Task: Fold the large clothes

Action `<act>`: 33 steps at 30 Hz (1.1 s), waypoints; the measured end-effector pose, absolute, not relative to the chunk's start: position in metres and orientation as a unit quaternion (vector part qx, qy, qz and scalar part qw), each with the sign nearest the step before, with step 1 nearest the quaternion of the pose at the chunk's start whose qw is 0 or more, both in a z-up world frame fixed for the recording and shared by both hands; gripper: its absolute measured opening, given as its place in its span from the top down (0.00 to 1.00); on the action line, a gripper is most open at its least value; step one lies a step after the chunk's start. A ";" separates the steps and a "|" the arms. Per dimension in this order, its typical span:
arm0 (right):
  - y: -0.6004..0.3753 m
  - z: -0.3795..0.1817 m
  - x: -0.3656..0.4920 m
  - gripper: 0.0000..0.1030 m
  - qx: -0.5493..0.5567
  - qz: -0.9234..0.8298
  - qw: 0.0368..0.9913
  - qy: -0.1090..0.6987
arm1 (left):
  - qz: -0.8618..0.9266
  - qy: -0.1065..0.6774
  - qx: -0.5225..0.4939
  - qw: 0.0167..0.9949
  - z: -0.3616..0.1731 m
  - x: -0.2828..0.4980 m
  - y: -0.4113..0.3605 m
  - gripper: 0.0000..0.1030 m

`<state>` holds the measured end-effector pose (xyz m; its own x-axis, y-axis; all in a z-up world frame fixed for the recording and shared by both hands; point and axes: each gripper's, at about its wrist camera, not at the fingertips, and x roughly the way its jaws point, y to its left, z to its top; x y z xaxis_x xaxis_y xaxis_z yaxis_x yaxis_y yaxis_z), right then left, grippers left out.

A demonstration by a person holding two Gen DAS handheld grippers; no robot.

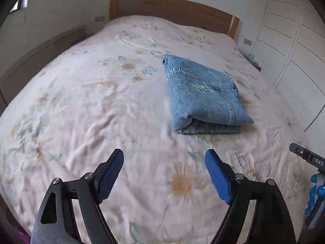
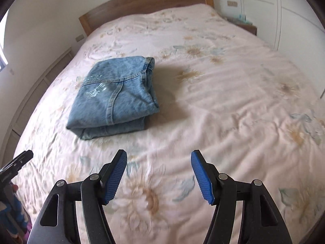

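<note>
Nearest the lens in the left wrist view, the left gripper (image 1: 164, 159) hangs above the bedspread (image 1: 85, 109) with its blue-padded fingers (image 1: 110, 178) spread wide apart and nothing between them. Beyond it and a little to the right, the folded denim jeans (image 1: 203, 95) lie flat on the bed as a compact rectangular bundle, the fold facing near, pale embroidery and lettering showing on the top layer. At the far right edge of that view a black part of the other tool (image 1: 308, 156) pokes in, with blue-gloved fingers just below it. The bedspread is pale pink with a faded daisy print, and its wrinkles run across the whole mattress. A wooden headboard (image 1: 172, 10) stands at the far end, and white wardrobe doors (image 1: 288, 46) line the right wall. In the right wrist view the jeans (image 2: 115, 95) sit to the left of centre, well apart from the right gripper (image 2: 159, 158), whose fingers (image 2: 203, 178) also stand wide apart over bare bedspread (image 2: 233, 93), holding nothing. Neither gripper touches the denim. A small bedside table (image 2: 245, 25) shows at the far right, beside the headboard (image 2: 146, 0).
</note>
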<state>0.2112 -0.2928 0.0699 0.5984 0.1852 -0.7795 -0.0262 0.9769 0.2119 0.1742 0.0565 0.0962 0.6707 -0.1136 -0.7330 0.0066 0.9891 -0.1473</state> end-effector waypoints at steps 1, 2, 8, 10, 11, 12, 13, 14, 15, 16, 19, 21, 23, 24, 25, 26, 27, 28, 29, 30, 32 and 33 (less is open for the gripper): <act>-0.290 0.075 0.199 0.32 0.083 0.057 0.894 0.437 | -0.026 0.400 -0.063 0.914 0.099 0.165 0.057 0.24; -0.287 0.081 0.186 0.28 0.077 0.055 0.899 0.428 | -0.020 0.395 -0.060 0.917 0.101 0.154 0.058 0.19; -0.268 0.110 0.118 0.15 0.044 0.056 0.923 0.378 | 0.010 0.361 -0.050 0.931 0.116 0.101 0.065 0.02; -0.263 0.118 0.096 0.09 0.033 0.046 0.931 0.359 | 0.018 0.349 -0.049 0.936 0.122 0.085 0.065 0.02; -0.262 0.121 0.088 0.09 0.031 0.043 0.935 0.351 | 0.018 0.345 -0.049 0.937 0.124 0.077 0.063 0.02; -0.261 0.124 0.078 0.09 0.029 0.040 0.938 0.343 | 0.017 0.342 -0.048 0.938 0.126 0.072 0.063 0.02; -0.260 0.128 0.068 0.07 0.029 0.038 0.941 0.335 | 0.016 0.338 -0.047 0.940 0.128 0.066 0.061 0.02; -0.258 0.131 0.057 0.00 0.025 0.038 0.944 0.327 | 0.015 0.333 -0.045 0.942 0.130 0.059 0.060 0.02; -0.257 0.133 0.052 0.00 0.022 0.036 0.945 0.323 | 0.015 0.327 -0.042 0.944 0.133 0.052 0.058 0.02; -0.255 0.136 0.042 0.00 0.017 0.034 0.949 0.312 | 0.016 0.322 -0.040 0.946 0.135 0.046 0.056 0.02; -0.253 0.143 0.023 0.00 0.010 0.032 0.955 0.296 | 0.018 0.309 -0.038 0.950 0.140 0.030 0.054 0.02; -0.250 0.147 0.013 0.00 0.003 0.028 0.958 0.285 | 0.015 0.300 -0.042 0.953 0.144 0.019 0.053 0.02; -0.246 0.151 0.004 0.00 -0.008 0.027 0.960 0.278 | 0.014 0.293 -0.045 0.955 0.147 0.010 0.053 0.02; -0.246 0.153 0.001 0.00 -0.012 0.026 0.961 0.276 | 0.013 0.291 -0.044 0.956 0.148 0.007 0.053 0.02; -0.245 0.155 -0.003 0.00 -0.016 0.025 0.962 0.272 | 0.013 0.288 -0.042 0.957 0.149 0.004 0.053 0.02; -0.244 0.156 -0.006 0.00 -0.019 0.024 0.963 0.269 | 0.017 0.283 -0.038 0.958 0.151 0.000 0.051 0.02; -0.243 0.158 -0.009 0.00 -0.022 0.023 0.964 0.264 | 0.019 0.279 -0.035 0.959 0.152 -0.003 0.051 0.02; -0.242 0.159 -0.012 0.00 -0.024 0.023 0.965 0.259 | 0.020 0.275 -0.034 0.961 0.153 -0.005 0.050 0.02; -0.242 0.160 -0.014 0.00 -0.026 0.022 0.966 0.257 | 0.021 0.272 -0.034 0.961 0.153 -0.008 0.050 0.02; -0.241 0.161 -0.016 0.00 -0.028 0.022 0.966 0.254 | 0.022 0.269 -0.036 0.962 0.154 -0.010 0.050 0.02; -0.240 0.162 -0.020 0.00 -0.029 0.024 0.967 0.251 | 0.023 0.264 -0.038 0.963 0.155 -0.013 0.051 0.02; -0.240 0.163 -0.021 0.00 -0.028 0.025 0.967 0.250 | 0.027 0.262 -0.037 0.964 0.155 -0.014 0.050 0.02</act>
